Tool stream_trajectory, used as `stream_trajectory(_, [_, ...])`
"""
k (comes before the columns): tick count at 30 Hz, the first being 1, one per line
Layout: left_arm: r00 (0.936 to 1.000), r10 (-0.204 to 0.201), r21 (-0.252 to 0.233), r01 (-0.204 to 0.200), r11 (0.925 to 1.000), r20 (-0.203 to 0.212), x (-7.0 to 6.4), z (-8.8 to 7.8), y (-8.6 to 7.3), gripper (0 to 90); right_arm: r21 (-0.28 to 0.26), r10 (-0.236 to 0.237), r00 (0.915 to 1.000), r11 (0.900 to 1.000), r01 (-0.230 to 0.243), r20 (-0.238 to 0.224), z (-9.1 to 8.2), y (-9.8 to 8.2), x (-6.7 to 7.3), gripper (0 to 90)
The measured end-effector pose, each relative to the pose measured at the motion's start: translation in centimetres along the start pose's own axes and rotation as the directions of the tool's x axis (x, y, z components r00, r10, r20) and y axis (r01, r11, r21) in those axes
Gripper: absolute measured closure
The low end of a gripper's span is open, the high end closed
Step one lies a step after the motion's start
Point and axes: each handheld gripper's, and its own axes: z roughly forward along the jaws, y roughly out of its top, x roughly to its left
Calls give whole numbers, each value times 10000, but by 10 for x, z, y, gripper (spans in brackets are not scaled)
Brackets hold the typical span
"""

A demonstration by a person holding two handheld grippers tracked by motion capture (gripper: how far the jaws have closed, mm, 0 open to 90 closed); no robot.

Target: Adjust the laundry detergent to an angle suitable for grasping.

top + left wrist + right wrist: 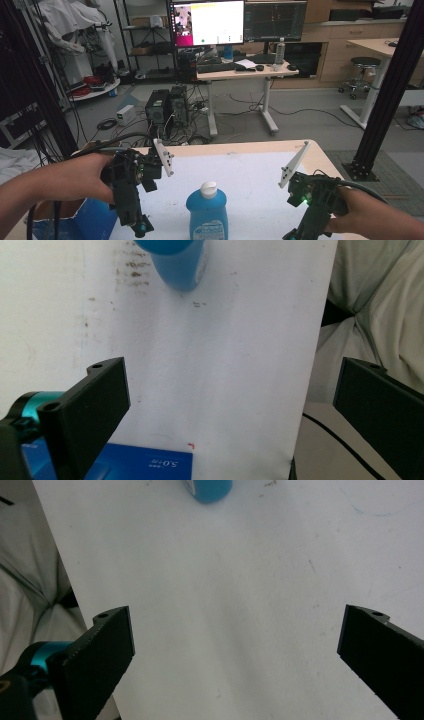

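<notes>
A blue bottle (207, 212) with a white cap stands upright on the white sheet (250, 170) near the table's front edge, between my two grippers. The left gripper (139, 227) is held just left of it and the right gripper (300, 232) a little farther to its right, neither touching it. In the left gripper view my left gripper (232, 405) is open over the sheet, with the bottle's base (177, 265) ahead. In the right gripper view my right gripper (237, 645) is wide open with bare sheet between its jaws and the bottle (207, 490) beyond.
A blue packet (95, 220) lies at the table's front left, and it also shows under the left jaw (145, 462). The person's light clothing (380, 300) is just past the sheet's near edge. Beyond the table stand a desk with monitors (235, 22), computers and cables on the floor.
</notes>
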Motion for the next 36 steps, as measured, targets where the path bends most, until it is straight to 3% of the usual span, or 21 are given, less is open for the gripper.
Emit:
stream_trajectory(7, [9998, 7, 65, -6, 10000, -184, 11, -4, 8, 17, -75, -80, 10000, 9999, 80, 43, -8, -3, 4, 9])
stream_trajectory(14, [9991, 54, -31, -55, 10000, -424, 19, -11, 16, 17, 179, -225, 9997, 9996, 225, 38, -9, 3, 6, 9])
stream_trajectory(20, [9982, 167, -23, -168, 9999, -568, 14, -11, 18, 17, 239, -346, 9994, 9991, 346, 1, -11, 5, 8, 9])
stream_trajectory(36, [9986, 229, 127, -223, 9997, -471, 5, -13, 19, 17, 248, -441, 9990, 9987, 443, -48, -13, 8, 13, 9])
